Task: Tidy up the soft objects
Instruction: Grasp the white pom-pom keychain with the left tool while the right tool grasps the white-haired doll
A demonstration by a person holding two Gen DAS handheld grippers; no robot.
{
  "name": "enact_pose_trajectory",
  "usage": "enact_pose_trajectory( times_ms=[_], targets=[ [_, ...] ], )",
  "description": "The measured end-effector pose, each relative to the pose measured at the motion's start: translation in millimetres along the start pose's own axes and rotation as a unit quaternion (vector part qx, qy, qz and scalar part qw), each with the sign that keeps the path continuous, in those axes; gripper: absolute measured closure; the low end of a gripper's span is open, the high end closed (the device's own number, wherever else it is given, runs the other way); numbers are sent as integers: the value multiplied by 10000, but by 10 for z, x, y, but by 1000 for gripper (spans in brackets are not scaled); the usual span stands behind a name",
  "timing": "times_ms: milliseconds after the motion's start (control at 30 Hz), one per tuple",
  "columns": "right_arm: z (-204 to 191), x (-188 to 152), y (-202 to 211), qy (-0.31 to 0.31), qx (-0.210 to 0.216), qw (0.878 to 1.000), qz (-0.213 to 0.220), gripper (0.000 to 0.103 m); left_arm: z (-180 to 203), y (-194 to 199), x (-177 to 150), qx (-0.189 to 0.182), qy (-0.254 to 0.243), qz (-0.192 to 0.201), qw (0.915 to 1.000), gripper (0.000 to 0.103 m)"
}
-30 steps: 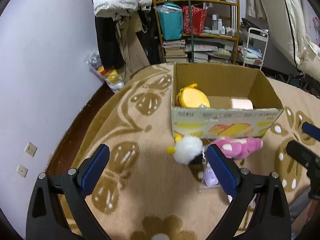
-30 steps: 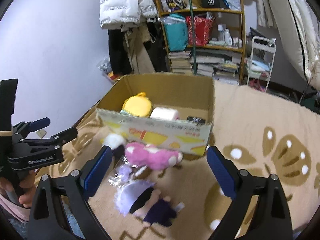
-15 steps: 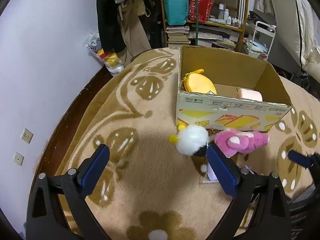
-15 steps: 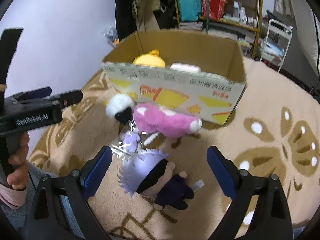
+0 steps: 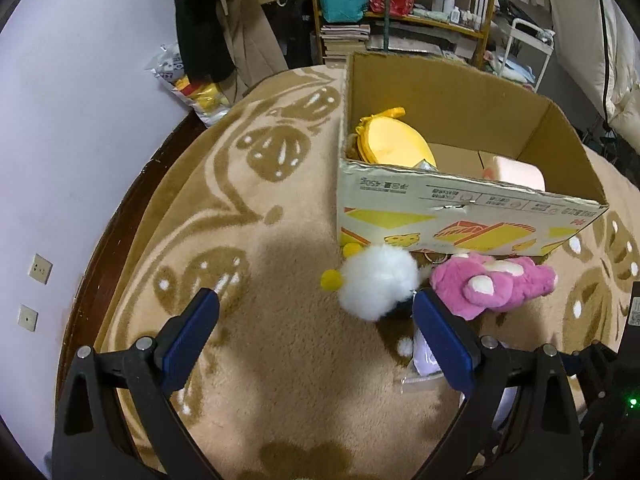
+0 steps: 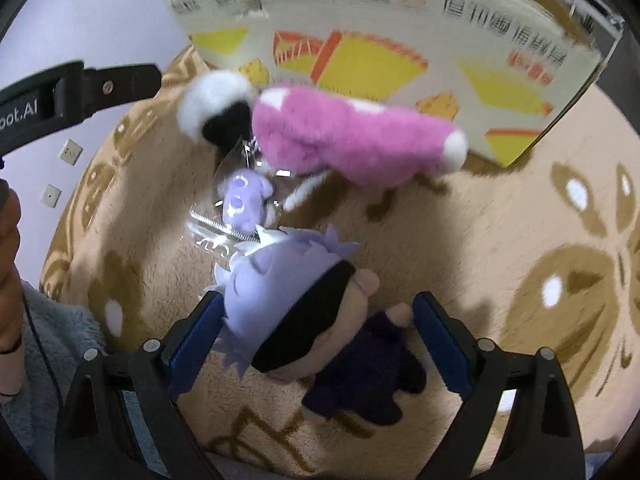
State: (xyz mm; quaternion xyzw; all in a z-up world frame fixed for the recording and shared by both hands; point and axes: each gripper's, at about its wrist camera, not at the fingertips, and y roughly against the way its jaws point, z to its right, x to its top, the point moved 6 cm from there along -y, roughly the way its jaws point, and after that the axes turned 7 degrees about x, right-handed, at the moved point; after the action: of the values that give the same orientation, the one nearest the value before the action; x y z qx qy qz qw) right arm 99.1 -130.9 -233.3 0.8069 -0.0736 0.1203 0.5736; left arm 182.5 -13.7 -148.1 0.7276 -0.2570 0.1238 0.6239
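The right gripper (image 6: 316,340) has dropped, wide open, to straddle the doll (image 6: 304,324), lying crosswise between its jaws; the open left gripper (image 5: 316,340) idles farther off.

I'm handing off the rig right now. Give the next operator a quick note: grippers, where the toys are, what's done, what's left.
Right gripper: open, jaws either side of the lavender-haired doll on the rug, not closed.
Left gripper: open, empty, above the rug near the white fluffy toy.
Cardboard box already holds a yellow plush and a pale pink item.
Left on the rug: doll, white toy, pink plush, small purple bagged toy.
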Motion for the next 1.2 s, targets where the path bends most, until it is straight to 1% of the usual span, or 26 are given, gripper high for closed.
enact_pose_trajectory(
  times_ms=[33,167,367,467,567,633,700,733,833,900,933,1000,1067,1200],
  targets=[
    [0,-4,-17,-22,75,10000,-25,9,26,-32,6,-8,-37,-21,10000,6],
    [10,-8,5,-34,139,9999,33,14,118,-162,31,-142,-97,-113,9998,6],
    [-19,12,26,-24,234,9997,77,19,172,-348,50,-316,-8,-334,9989,6],
    [-15,55,58,-8,258,9996,134,22,200,-415,41,-415,37,-409,9983,6],
    [-21,59,90,25,300,9994,162,24,227,-475,34,-512,78,-464,9976,7],
    [-22,64,87,-4,333,9993,161,24,246,-515,28,-615,116,-497,9968,12],
    [22,40,132,-40,357,9992,161,24,260,-561,19,-730,166,-574,9955,21],
    [30,39,143,-52,365,9992,169,25,272,-604,8,-802,205,-644,9945,22],
    [61,37,192,-65,336,9992,210,25,282,-695,-19,-832,261,-744,9934,32],
    [89,46,228,-87,337,9991,250,25,299,-741,-34,-926,301,-816,9919,40],
    [84,55,226,-98,337,9990,273,25,307,-757,-36,-977,340,-829,9912,43],
    [85,54,259,-115,333,9988,329,25,314,-763,-34,-979,355,-813,9912,55],
    [127,69,321,-166,331,9986,379,25,315,-763,-31,-1005,375,-807,9910,61],
    [198,68,382,-329,334,9979,450,25,292,-723,-23,-966,366,-680,9923,65]
  ],
)
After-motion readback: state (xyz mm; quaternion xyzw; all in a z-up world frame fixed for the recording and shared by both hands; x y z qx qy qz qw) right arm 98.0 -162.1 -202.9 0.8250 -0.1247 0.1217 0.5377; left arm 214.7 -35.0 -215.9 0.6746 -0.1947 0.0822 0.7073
